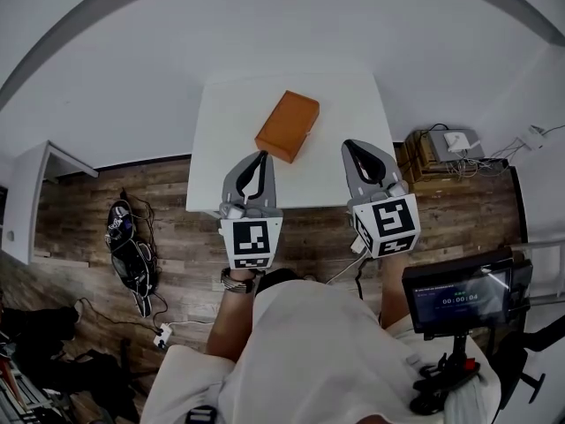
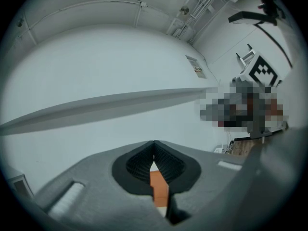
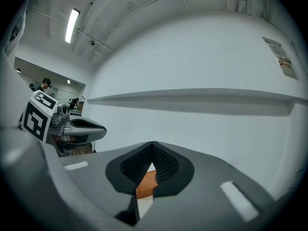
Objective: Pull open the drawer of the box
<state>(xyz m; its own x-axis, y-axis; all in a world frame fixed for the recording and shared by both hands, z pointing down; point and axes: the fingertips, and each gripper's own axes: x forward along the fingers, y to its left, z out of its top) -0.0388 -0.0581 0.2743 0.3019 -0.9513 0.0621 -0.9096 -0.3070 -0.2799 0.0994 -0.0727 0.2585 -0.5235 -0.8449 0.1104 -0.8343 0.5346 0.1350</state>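
Approach, by the look of things: nothing gripped, nothing touched. Orange box [image 1: 288,125] at a slant on the white table [image 1: 221,131], near the middle, apparently closed. No drawer front or handle to be made out in any of the 3 views.

Left gripper [image 1: 260,157]: hovers over the near edge of the table, a little short of the box's near corner, and points toward it. Jaws pressed together at the tips, with only a narrow slit lower down. Holds nothing; orange merely visible through that slit in the left gripper view, well beyond the jaws.

Right gripper [image 1: 350,144]: roughly level with the left, off the box's right side and apart from it. Same state, tips meeting and nothing between them, just a sliver of box and table seen beyond in the right gripper view.

Height of either gripper above the table: not possible to judge from here.

Next move, probably: spread both pairs of jaws and close the gap to the box. Calls first for finding the drawer end, not shown here. Then 1 gripper to pin the body against the smooth top, the other to pinch the drawer's edge or tab lightly and pull straight along the box's long side, without dragging the whole box.
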